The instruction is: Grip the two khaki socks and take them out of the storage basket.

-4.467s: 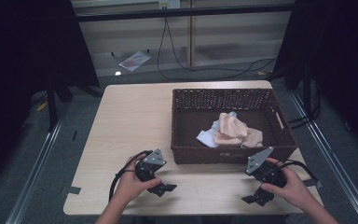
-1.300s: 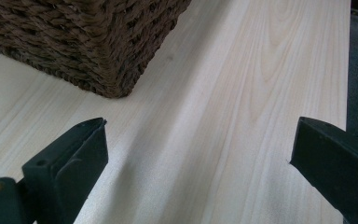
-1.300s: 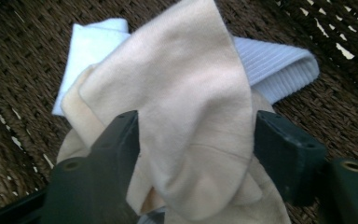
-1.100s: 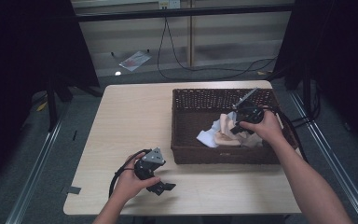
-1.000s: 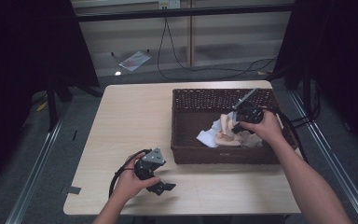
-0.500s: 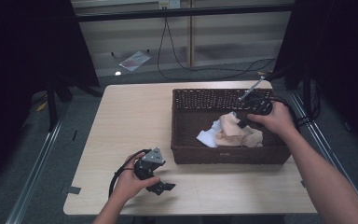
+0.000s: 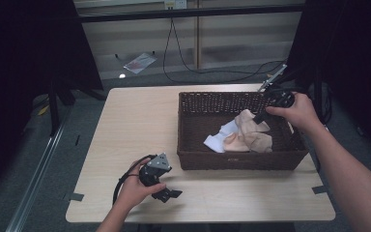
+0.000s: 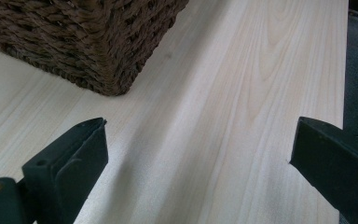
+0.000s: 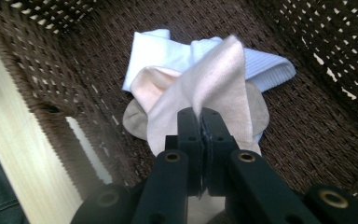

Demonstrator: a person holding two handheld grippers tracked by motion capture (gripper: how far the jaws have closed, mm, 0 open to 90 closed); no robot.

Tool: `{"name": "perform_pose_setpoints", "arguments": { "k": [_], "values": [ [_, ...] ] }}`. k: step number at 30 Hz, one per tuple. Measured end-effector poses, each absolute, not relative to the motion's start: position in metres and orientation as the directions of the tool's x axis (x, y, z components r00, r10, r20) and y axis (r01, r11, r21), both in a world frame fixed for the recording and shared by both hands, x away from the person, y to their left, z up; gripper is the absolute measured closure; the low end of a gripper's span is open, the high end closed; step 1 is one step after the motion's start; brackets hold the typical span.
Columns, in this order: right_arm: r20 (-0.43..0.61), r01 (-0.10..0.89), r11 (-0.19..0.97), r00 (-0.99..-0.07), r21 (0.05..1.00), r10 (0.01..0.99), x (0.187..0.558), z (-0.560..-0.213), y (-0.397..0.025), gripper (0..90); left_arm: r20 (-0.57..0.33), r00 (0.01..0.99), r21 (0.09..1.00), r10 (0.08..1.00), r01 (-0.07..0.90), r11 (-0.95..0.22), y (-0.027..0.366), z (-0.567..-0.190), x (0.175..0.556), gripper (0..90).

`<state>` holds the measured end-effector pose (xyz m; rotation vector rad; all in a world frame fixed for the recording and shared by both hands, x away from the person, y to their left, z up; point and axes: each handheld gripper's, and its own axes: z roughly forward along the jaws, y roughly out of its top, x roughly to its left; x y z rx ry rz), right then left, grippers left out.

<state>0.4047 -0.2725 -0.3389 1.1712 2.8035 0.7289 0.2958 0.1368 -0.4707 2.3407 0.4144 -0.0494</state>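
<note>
The right gripper (image 9: 200, 116) is pinching a peach cloth (image 9: 205, 84), its jaws pressed together on a fold so that the fabric is rising in a peak from the pile. In the high view that gripper (image 7: 261, 116) is hanging over the far right part of the basket (image 7: 193, 159), tilted down into it, with the cloth (image 7: 249, 123) drawn up toward it. Beneath the pinched piece, a white cloth (image 9: 154, 49) is lying flat on the basket floor, and a beige piece (image 9: 133, 119) is peeking out beside it; all are touching one another in one heap.

Judging by this, the work is only starting: one cloth is being gripped and lifted, but its lower part is still lying on the pile inside the basket, and nothing is lying out on the table (image 7: 140, 116) yet. Carrying it clear over the rim and fetching the remaining pieces appear to be left.

The left gripper (image 7: 166, 195) is resting on the table near the basket's front left corner, its jaws spread wide and holding nothing. In the left gripper view the bare table (image 8: 242, 93) is lying between them, with the basket corner (image 8: 98, 56) ahead.
</note>
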Motion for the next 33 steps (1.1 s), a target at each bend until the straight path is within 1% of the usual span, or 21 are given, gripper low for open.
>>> {"name": "perform_pose_setpoints", "arguments": {
  "k": [15, 33],
  "values": [
    [0.153, 0.657, 0.626, -0.731, 0.42, 0.665, 0.402, -0.303, -0.279, 88.2, -0.156, 0.949, 0.663, 0.274, 0.306, -0.683, 0.137, -0.47, 0.296, 3.7],
    [0.189, 0.618, 0.626, -0.767, 0.476, 0.613, 0.385, -0.265, -0.288, 88.2, -0.155, 0.947, 0.664, 0.281, 0.311, -0.68, 0.138, -0.469, 0.296, 3.6]
  ]
}}
